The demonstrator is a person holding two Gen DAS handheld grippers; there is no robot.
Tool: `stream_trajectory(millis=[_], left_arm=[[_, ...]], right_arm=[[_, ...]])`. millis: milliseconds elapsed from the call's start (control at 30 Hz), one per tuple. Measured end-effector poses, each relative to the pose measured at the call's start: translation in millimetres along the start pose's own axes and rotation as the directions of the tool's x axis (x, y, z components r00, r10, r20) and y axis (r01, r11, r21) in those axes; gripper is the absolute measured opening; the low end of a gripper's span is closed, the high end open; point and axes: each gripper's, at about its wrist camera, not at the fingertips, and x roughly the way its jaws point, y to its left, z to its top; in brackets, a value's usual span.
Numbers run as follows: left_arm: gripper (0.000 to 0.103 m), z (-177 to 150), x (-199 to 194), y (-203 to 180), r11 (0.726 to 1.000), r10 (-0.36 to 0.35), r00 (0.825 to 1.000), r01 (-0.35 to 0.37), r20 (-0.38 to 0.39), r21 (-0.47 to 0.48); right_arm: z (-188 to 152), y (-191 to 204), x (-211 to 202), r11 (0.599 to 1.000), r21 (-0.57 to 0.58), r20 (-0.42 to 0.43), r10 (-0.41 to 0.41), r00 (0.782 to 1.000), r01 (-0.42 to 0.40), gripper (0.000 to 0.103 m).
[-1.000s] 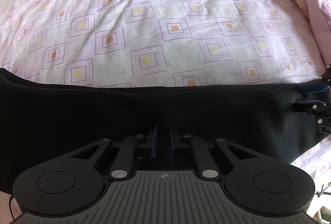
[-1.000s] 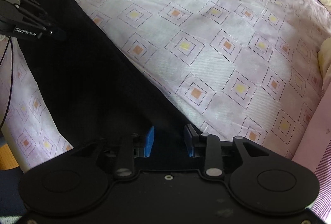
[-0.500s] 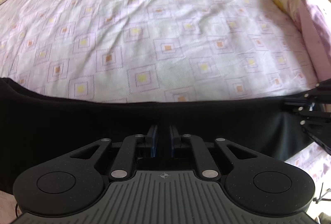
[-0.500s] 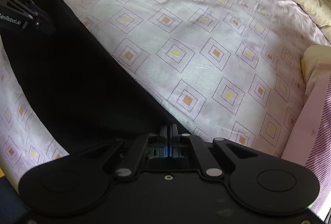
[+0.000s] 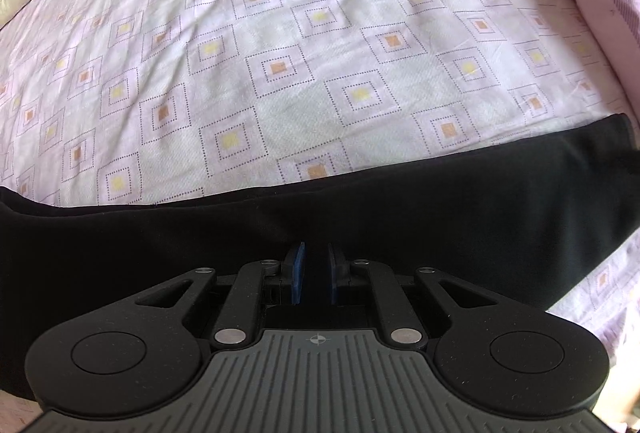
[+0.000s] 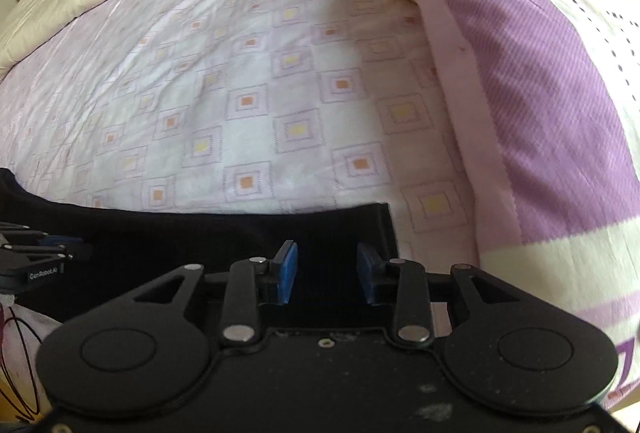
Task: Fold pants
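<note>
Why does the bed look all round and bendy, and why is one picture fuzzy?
Left wrist view: the fisheye lens bows the bed sheet into a dome; its squares look sharp, and the black pants show almost no detail. Right wrist view: the sheet and the purple pillow are smeared by motion blur, and the squares look washed out.

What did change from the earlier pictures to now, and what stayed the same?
The right gripper closed on the black pants half a second ago; its jaws are now opening, blue pads apart over the cloth. Its view swung from the long leg toward the pillow, beside the pants' end. The left gripper stayed clamped on the pants, which still lie stretched along the bedsheet.
</note>
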Motion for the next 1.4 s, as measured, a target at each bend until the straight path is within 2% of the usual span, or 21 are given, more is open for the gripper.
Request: stream_trajectory(millis=[133,233,433,667,767,800,833,967,1100,1267,1400], left_arm=[[0.012,1,0,1,1.000,0.000,1.000,0.000,-0.005,0.005],[0.012,1,1,0,1.000,0.003,1.000,-0.003,-0.009,0.011],[0.012,2,2,-2,1.000,0.008,1.000,-0.008,-0.014,0.024],[0.012,1,4,-2,0.999,0.012,1.000,-0.011,-0.020,0.045],[0.011,2,4,-4,0.999,0.021,1.000,-0.020,-0.017,0.046],[0.011,1,4,-5,0.998,0.025,1.000,-0.024,-0.015,0.050],[0.011,0,4,-6,0.998,0.028,1.000,-0.027,-0.014,0.054],[0.011,0,-1,-3,0.999,0.022,1.000,-0.022,-0.012,0.033],[0.011,-3,-17,-3,1.000,0.015,0.998,-0.016,0.062,0.017],[0.010,8,0,-21,0.997,0.017,0.997,-0.022,0.077,0.071],[0.007,14,7,-43,0.978,0.082,0.991,-0.101,0.105,0.183]], right_arm=[[-10,-18,8,0.999,0.026,-0.042,-0.027,0.999,0.028,0.040],[-9,-27,15,0.997,0.070,-0.048,0.014,0.999,-0.011,0.044],[1,-39,31,0.986,0.090,-0.061,0.144,0.988,-0.138,0.049],[16,-60,48,0.946,0.150,-0.097,0.303,0.948,-0.287,0.050],[17,-58,47,0.958,0.095,-0.112,0.282,0.953,-0.272,0.036],[16,-59,45,0.956,0.107,-0.109,0.285,0.952,-0.274,0.025],[15,-62,44,0.939,0.160,-0.104,0.323,0.940,-0.305,0.009],[14,-49,22,0.937,0.198,-0.054,0.303,0.952,-0.287,0.009],[13,-41,-14,0.915,0.242,0.008,0.331,0.944,-0.323,0.009],[11,-29,-47,0.890,0.290,0.055,0.351,0.935,-0.351,0.009],[8,-18,-66,0.870,0.337,0.090,0.351,0.932,-0.360,0.009]])
